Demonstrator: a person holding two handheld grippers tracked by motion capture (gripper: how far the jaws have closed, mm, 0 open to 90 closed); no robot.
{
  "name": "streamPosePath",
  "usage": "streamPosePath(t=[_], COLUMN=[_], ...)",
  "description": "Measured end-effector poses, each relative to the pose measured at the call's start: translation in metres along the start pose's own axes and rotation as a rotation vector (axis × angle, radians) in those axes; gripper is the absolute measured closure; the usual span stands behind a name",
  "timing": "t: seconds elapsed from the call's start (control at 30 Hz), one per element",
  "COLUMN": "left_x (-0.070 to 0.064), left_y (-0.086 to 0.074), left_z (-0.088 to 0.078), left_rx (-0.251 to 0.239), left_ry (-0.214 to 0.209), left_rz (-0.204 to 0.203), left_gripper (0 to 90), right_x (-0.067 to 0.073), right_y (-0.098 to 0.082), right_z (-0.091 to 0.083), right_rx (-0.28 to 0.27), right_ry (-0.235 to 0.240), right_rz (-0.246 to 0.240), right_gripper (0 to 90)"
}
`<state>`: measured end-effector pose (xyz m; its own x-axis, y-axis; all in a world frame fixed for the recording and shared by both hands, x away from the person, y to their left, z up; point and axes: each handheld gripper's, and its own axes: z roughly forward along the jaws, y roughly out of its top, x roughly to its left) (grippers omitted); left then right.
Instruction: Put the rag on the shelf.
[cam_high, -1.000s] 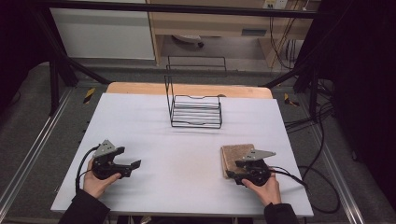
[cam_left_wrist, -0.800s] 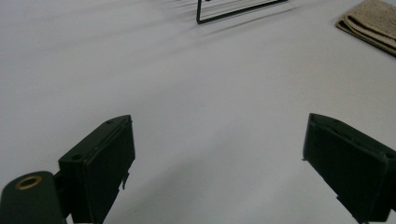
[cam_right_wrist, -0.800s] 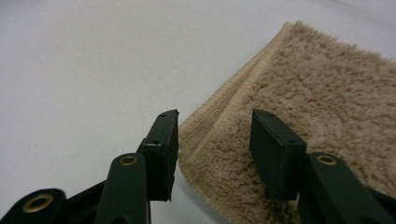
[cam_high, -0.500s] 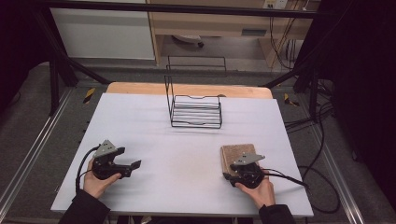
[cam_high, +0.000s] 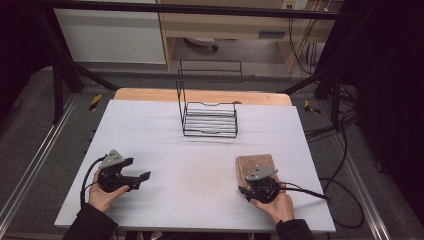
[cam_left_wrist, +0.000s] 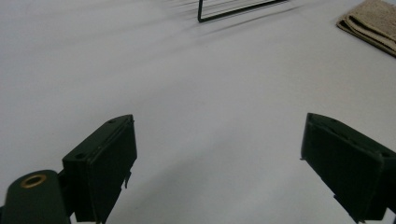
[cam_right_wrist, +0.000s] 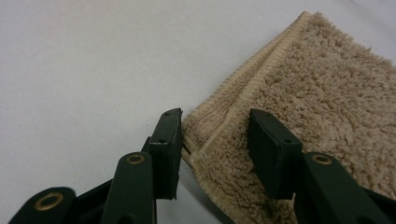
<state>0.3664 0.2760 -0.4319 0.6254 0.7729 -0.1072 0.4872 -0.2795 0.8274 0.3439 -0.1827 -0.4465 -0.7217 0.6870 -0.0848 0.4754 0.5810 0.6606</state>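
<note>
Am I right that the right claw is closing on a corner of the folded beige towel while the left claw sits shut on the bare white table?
Not quite: in the left gripper view the left claw stands wide open over the white table. The right claw has indeed been closing around the towel corner.

White-topped table (cam_high: 165, 135) — a black wire rack (cam_high: 209, 120) sits up at 12 o'clock, and a folded tan towel (cam_high: 255, 166) lies around 4 o'clock.
</note>
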Motion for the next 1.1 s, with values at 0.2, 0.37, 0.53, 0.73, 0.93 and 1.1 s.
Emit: streamPosePath(t=[0.2,0.37,0.53,0.73,0.93,1.1], left_x=[0.0,0.0,0.0,0.001,0.0,0.0], left_y=[0.0,0.0,0.0,0.0,0.0,-0.001], left_z=[0.0,0.0,0.0,0.0,0.001,0.001], left_rx=[0.0,0.001,0.002,0.002,0.005,0.006], left_ry=[-0.002,-0.002,-0.004,-0.004,-0.002,-0.002], left_rz=[-0.001,-0.005,-0.005,-0.006,-0.004,-0.005], left_gripper=[10.6,10.9,11.2,11.2,11.3,11.2], right_x=[-0.004,-0.006,-0.008,-0.011,-0.01,-0.008], right_y=[0.001,0.003,0.003,0.001,-0.004,-0.006], right_z=[-0.001,-0.001,-0.002,-0.017,-0.012,-0.009], right_rx=[0.012,0.02,0.014,-0.029,-0.024,-0.019], right_ry=[-0.031,-0.036,-0.029,-0.015,-0.004,-0.003], right_rz=[0.0,0.022,0.036,0.068,0.052,0.046], right_gripper=[75.1,81.2,82.6,83.5,77.1,61.5])
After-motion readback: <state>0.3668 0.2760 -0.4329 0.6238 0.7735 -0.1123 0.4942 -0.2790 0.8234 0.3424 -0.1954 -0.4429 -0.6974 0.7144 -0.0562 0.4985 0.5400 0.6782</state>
